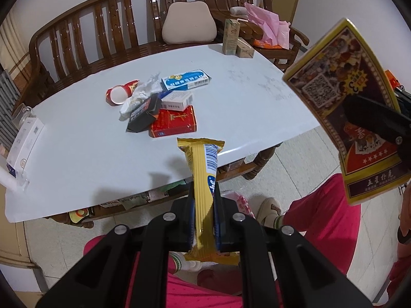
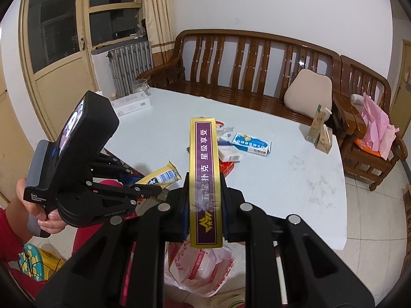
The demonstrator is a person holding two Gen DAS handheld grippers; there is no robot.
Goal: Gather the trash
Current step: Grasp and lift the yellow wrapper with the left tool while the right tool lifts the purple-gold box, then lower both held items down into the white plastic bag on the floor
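- Yellow snack wrapper (image 1: 204,192), long and flat with a barcode panel, is clamped between the fingers of the left gripper (image 1: 204,220); it hangs in the air over the near edge of the surface (image 1: 77,154), its far end pointing toward the trash pile.
- Gold-edged playing-card box (image 2: 205,179), maroon on its narrow side, is pinched by the fingers of the right gripper (image 2: 205,220) and held off the near edge, above a plastic bag (image 2: 203,269) on the floor.
- Remaining trash lies clustered mid-surface: a red box (image 1: 174,124), a black folded wrapper (image 1: 143,118), a white small box (image 1: 177,101), a blue-and-white box (image 1: 186,79), crumpled foil (image 1: 138,97) and a red paper cup (image 1: 119,95) on its side, most touching or overlapping.
- Two milk cartons (image 1: 235,39), one upright and one lying, stand at the far corner, well apart from the pile.
- Wooden bench (image 1: 102,20) with a beige cushion (image 1: 190,23) runs behind the surface.
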